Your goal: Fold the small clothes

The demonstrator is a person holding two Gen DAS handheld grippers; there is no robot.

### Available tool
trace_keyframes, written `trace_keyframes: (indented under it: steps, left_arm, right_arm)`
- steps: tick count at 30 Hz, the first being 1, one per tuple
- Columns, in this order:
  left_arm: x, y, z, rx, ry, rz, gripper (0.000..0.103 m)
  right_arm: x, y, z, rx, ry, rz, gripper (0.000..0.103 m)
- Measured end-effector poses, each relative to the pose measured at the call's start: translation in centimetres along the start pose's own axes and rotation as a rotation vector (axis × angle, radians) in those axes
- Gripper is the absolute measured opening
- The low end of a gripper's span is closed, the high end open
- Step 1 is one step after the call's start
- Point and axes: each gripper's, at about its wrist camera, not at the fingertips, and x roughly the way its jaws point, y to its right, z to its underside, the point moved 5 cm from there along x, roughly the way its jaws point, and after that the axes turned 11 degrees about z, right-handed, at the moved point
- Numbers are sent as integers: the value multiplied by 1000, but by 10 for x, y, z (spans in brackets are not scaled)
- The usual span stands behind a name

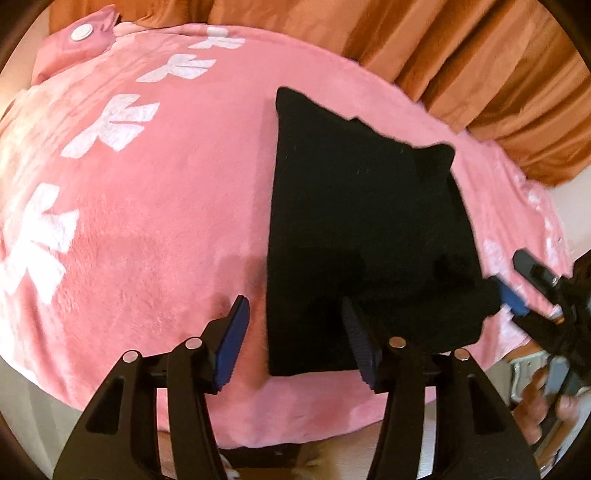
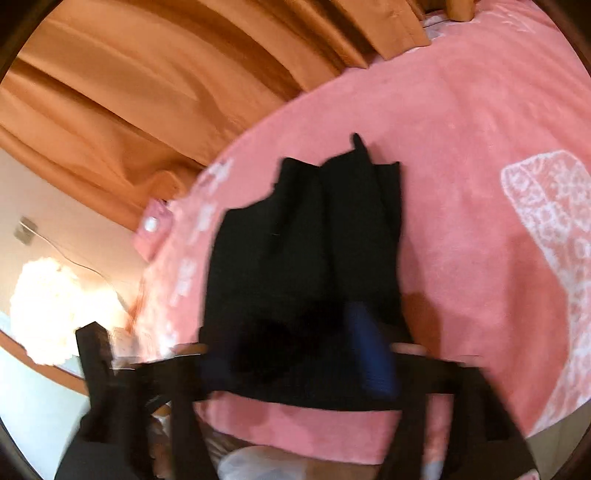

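A black garment lies flat on a pink blanket, partly folded into a tall block. My left gripper is open and empty, hovering over the garment's near left corner; one finger is over the blanket, the other over the cloth. My right gripper shows at the right edge in the left wrist view, jaws apart, at the garment's near right corner. In the blurred right wrist view the garment fills the middle and the right gripper sits over its near edge, a blue pad on the cloth. A grip on the cloth cannot be told.
Orange curtains hang behind the blanket. The blanket has white prints and a pink tab with a white snap. A bright white lamp glows at the left in the right wrist view. The blanket's near edge drops off below the grippers.
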Motion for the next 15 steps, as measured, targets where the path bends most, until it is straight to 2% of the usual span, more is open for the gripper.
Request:
trace_keyframes:
  steps: [2,4,5,6,7,8,10,11,12,13,14,15]
  left_arm:
    - [-1,4,-2,1,9,11,55]
    - [5,7,3,28,-26,-8,55]
    - [15,11,4,45,-47,-36,55]
    - [20,11,7,57,-66,-61,55]
    - [24,9,10,59,-84,-76,55]
    - [26,8,12,51,-88,-74,55]
    - [24,6,12,48,-89,-72,57]
    - [25,6,13,53,-90,-67,57]
    - [25,6,14,57,-91,-66,57]
    - [26,5,14,60,-93,-67,58]
    - [28,5,12,65,-93,-74,58]
    - [29,7,12,78,-87,-85,58]
  right_arm:
    - [11,-2,7,48,-76,-53,73]
    - [22,-12,7,73,-118,-98,73]
    - [32,-19,10,54,-138,-73,69]
    - [42,-25,14,-5,-155,-3,63]
    - [46,-24,15,-33,-163,33,39]
    - [45,-26,15,-42,-162,29,6]
    - [22,-31,7,-31,-86,-47,6]
    - [-2,-34,2,-70,2,-48,5]
    - [-11,-34,4,-97,38,-31,3]
    - [-15,-27,7,-120,45,-11,3]
    - [-7,-19,11,-119,17,5,3]
    - [14,0,21,-122,-49,73,3]
